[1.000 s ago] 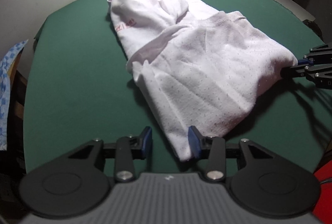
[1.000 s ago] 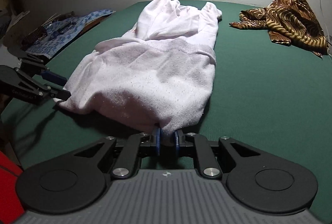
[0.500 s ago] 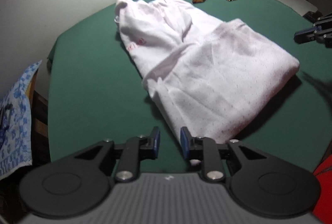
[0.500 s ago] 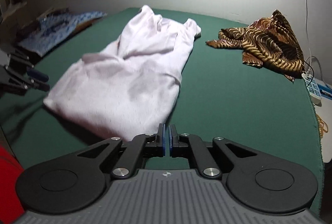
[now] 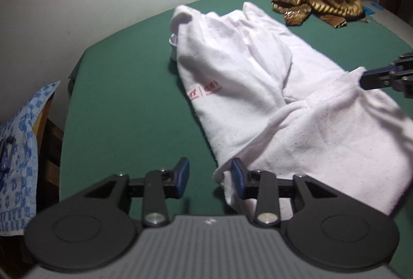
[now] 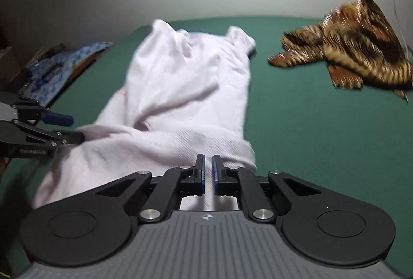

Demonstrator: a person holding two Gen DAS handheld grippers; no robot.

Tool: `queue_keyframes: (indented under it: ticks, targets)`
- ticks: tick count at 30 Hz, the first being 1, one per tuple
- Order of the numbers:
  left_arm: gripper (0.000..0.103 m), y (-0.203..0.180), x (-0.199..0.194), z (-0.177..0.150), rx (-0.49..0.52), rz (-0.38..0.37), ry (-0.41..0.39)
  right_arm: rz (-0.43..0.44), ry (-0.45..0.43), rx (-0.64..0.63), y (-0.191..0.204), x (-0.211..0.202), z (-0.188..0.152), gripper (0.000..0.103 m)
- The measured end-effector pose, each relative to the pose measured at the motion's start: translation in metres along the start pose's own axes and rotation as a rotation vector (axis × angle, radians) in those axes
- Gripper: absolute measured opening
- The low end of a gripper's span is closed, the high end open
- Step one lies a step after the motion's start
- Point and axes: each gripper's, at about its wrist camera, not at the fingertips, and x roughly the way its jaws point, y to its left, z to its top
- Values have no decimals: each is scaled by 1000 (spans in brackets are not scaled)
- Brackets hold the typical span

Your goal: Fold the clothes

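Left gripper (image 5: 209,177) jaws spread beside the white knit garment's (image 5: 258,98) near hem on the green felt table (image 5: 124,111), folded once; right gripper (image 6: 209,172) nearly closed, grip unconfirmed; further folds outstanding.

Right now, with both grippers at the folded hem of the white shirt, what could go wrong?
1. The left gripper is open, with the white knit shirt corner against only one finger; closing may miss the cloth.
2. The right gripper is nearly shut with cloth in the narrow gap; whether it has hold of the fabric is unclear, so a lift may slip.
3. An uneven pull could skew the fold on the green felt table.
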Motion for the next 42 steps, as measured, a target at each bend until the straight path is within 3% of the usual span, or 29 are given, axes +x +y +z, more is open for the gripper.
queue_keyframes:
  ticks: [3,5,7,11,12,14,16,20,23,28,30,34,42]
  targets:
    - [38,-12,-24,-19,44,-30,4,80,2,-141,23,12,19,23]
    - [38,-21,-28,-31,58,-43,30,134,4,-235,38,21,31,23]
    - [38,-26,-26,-40,40,-57,56,187,5,-329,54,29,44,31]
    - [33,-28,-23,-48,-33,-86,76,281,15,-482,79,45,67,31]
    - [24,-30,-23,-50,-38,-88,76,289,25,-478,79,50,71,27]
    - [13,-33,-24,-53,-49,-91,75,304,46,-470,79,58,80,2]
    - [3,-36,-26,-56,-58,-98,69,319,67,-462,79,67,88,0]
    - [2,-46,-28,-63,-25,-96,54,298,137,-129,43,81,98,0]
    - [2,-54,-28,-68,7,-87,48,293,168,5,28,96,87,0]
    - [2,-57,-30,-71,47,-89,55,297,68,385,-8,93,77,0]
    - [2,-57,-32,-72,55,-87,57,278,37,370,-11,83,77,0]
    - [2,-53,-36,-74,36,-95,66,258,54,227,15,84,77,18]
    - [3,-50,-37,-75,56,-98,74,216,90,-22,63,86,73,19]
